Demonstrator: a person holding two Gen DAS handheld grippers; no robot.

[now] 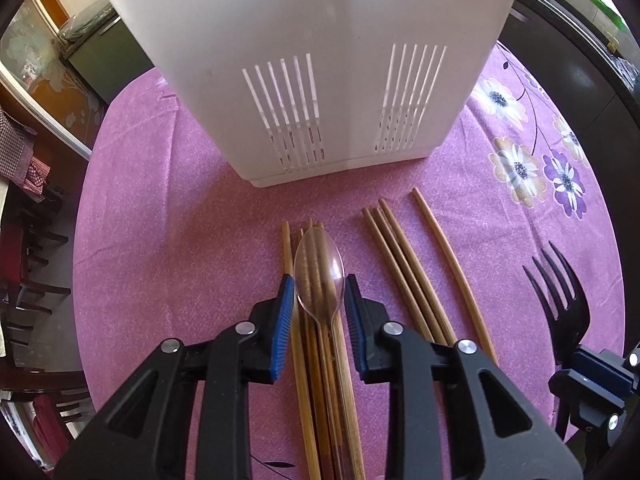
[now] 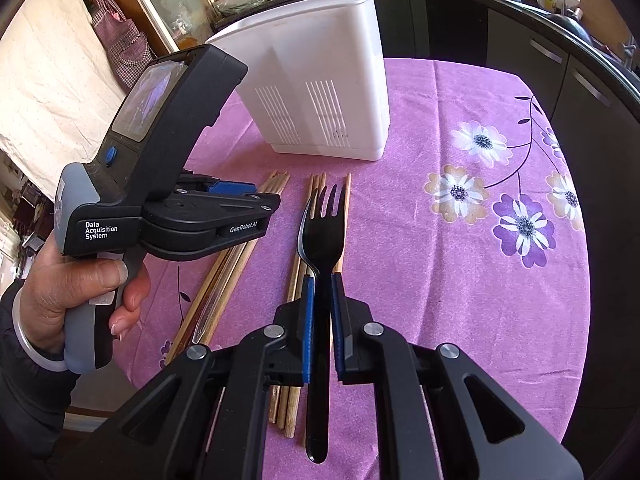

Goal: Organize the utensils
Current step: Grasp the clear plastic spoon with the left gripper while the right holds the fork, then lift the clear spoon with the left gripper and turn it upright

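Observation:
A white slotted utensil holder [image 1: 312,68] stands at the back of the table; it also shows in the right wrist view [image 2: 320,92]. My left gripper [image 1: 319,296] is open around a clear plastic spoon [image 1: 319,276] that lies on a bundle of wooden chopsticks [image 1: 316,380]. More chopsticks [image 1: 404,276] lie to the right. My right gripper [image 2: 321,292] is shut on a black plastic fork [image 2: 322,232], tines pointing forward above other chopsticks [image 2: 296,280]. The fork also shows in the left wrist view [image 1: 560,300].
The table has a pink cloth with flowers [image 2: 460,260]. Dark kitchen cabinets [image 2: 560,80] run behind and to the right. A hand holds the left gripper body [image 2: 160,160] at the left of the right wrist view.

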